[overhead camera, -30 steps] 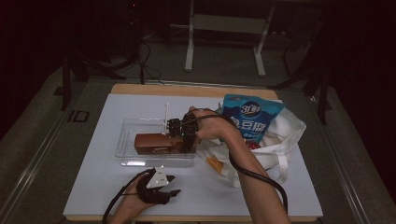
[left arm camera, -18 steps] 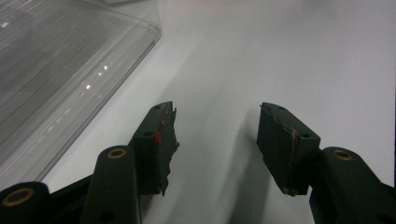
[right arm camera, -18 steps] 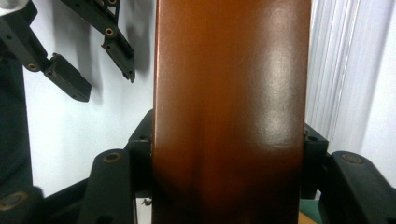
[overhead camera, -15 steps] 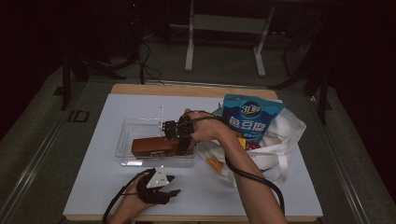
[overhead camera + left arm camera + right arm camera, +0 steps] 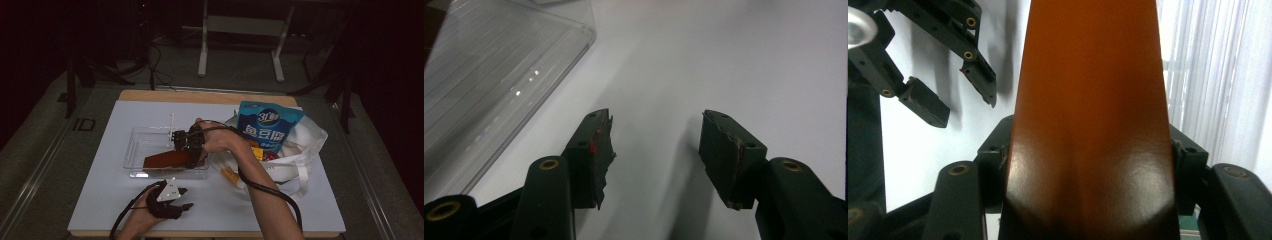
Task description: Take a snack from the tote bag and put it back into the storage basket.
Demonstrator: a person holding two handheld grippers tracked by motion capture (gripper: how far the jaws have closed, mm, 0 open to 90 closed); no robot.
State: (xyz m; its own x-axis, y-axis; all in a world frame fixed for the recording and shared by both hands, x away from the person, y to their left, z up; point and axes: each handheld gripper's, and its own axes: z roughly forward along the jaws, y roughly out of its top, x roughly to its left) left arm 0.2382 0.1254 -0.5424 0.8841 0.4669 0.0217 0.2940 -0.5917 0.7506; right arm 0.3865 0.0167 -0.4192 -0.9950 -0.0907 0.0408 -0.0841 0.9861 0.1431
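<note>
On the desk (image 5: 100, 200) a tray (image 5: 137, 150) sits left of a bag (image 5: 300, 150), with a pouch (image 5: 269, 125) standing in the bag behind the right forearm. The right gripper (image 5: 192, 155) reaches over the tray, and a packet (image 5: 1090, 110) lies between its fingers (image 5: 993, 165), running out ahead of them over the tray. The left gripper (image 5: 172, 197) rests on the desk before the tray, its fingers (image 5: 591, 150) spread apart on bare desk, the tray's corner just ahead and to their left. In the right gripper view the left gripper sits left of the packet, beyond the fingers.
</note>
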